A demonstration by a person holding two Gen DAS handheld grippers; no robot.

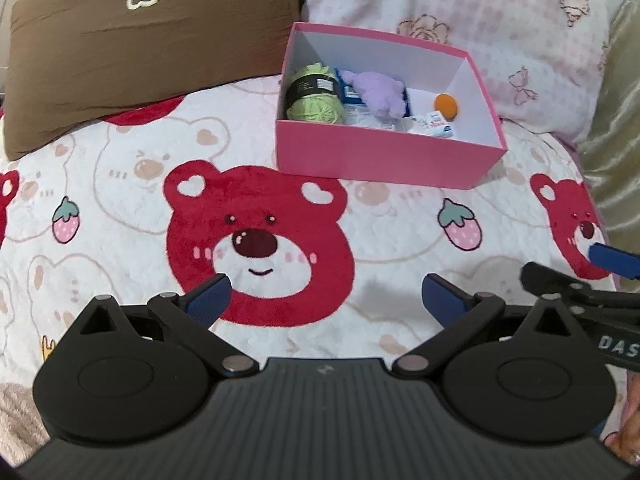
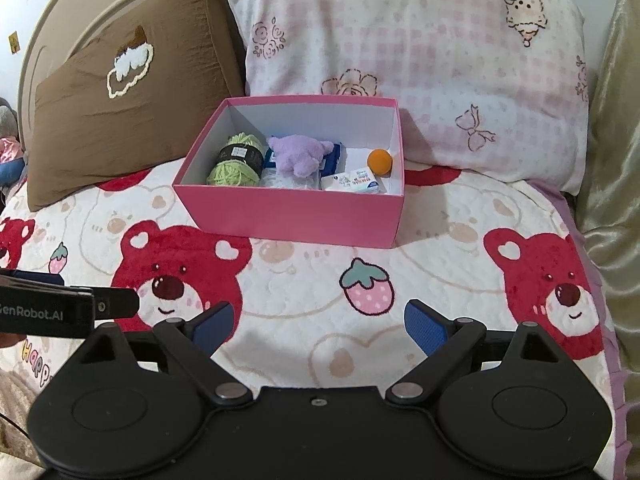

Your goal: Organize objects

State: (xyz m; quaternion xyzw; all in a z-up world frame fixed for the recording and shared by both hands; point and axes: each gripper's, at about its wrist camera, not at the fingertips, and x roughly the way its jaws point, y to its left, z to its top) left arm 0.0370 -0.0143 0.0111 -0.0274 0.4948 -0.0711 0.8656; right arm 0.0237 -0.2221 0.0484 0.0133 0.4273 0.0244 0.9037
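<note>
A pink box [image 1: 384, 156] [image 2: 288, 212] stands on the bed by the pillows. Inside lie a green yarn ball [image 1: 314, 94] [image 2: 238, 160], a purple plush toy [image 1: 378, 92] [image 2: 298, 154], an orange ball [image 1: 446, 103] [image 2: 379, 160], a small white carton [image 1: 434, 123] [image 2: 354, 181] and a blue item under the plush. My left gripper [image 1: 326, 296] is open and empty, low over the blanket in front of the box. My right gripper [image 2: 320, 326] is open and empty, also short of the box. Each gripper shows at the edge of the other's view.
A bear-print blanket [image 1: 256, 248] [image 2: 304, 296] covers the bed. A brown pillow [image 1: 120, 52] [image 2: 120, 120] leans at the back left, a pink checked pillow [image 1: 480, 20] [image 2: 420, 60] behind the box. A gold curtain [image 2: 612, 140] hangs on the right.
</note>
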